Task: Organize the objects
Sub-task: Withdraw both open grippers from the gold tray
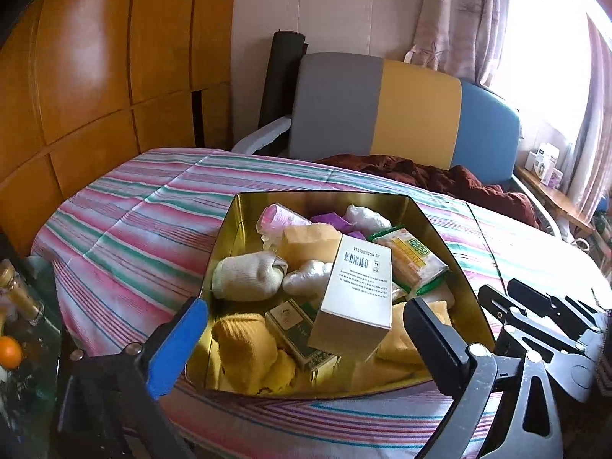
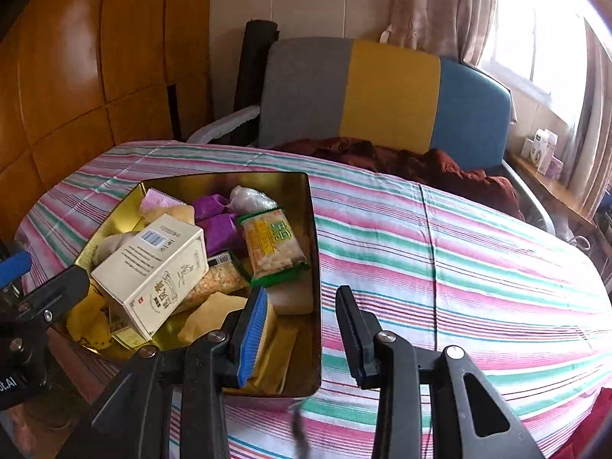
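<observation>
Left gripper (image 1: 306, 338): fingers spread wide, empty, poised over the gold tin (image 1: 244, 206). White carton (image 1: 355, 287): tilted atop socks, snack packets and wrapped bundles inside the tin. Right gripper (image 2: 302, 331): fingers at a narrow gap, holding nothing, straddling the tin's right wall. Tin sits on the striped bedcover (image 2: 459, 252); tricolour chair (image 2: 386, 91) beyond.
</observation>
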A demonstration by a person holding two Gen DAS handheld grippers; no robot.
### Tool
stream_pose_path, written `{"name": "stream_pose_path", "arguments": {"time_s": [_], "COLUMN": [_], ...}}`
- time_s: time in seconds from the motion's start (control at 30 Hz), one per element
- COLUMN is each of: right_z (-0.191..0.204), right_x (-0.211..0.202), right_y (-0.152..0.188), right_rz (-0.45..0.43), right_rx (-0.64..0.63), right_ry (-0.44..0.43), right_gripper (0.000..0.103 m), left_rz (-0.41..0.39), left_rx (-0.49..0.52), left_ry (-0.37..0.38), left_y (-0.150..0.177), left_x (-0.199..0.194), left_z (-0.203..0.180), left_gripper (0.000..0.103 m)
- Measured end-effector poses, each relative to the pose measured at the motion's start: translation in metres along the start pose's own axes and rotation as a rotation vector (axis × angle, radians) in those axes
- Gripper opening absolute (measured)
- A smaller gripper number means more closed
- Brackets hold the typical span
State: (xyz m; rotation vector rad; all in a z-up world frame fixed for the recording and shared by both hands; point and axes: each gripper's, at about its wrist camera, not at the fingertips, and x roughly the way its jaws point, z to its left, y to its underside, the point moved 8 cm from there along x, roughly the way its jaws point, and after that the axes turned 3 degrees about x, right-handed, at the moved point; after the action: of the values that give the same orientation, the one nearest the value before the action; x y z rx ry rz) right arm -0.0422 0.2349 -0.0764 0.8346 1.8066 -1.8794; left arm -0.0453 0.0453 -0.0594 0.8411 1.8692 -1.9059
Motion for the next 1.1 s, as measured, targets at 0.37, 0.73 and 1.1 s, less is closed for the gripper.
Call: {"name": "stream_pose_path", "arguments": {"time_s": [0.37, 0.73, 1.1], "right_z": [0.006, 0.012, 0.017], "right_x": [-0.015, -0.013, -0.009], "right_y": [0.000, 0.001, 0.002], "right_rz": [-0.048, -0.043, -0.034], "right_rx": [0.002, -0.016, -0.031], "right_ry": [-0.009, -0.022, -0.022], "right_gripper": [0.037, 0.037, 0.037], "left_rz": [0.000, 0.025, 0.048], "left_rx": [-0.072, -0.049, -0.035], "left_ry": [-0.085, -0.107, -0.119], "left_y": [0.006, 0.007, 0.011], "left_x": [-0.008, -0.002, 0.004], "left_z": [0.027, 0.025, 0.027], "left_gripper": [0.103, 0.103, 0.103]}}
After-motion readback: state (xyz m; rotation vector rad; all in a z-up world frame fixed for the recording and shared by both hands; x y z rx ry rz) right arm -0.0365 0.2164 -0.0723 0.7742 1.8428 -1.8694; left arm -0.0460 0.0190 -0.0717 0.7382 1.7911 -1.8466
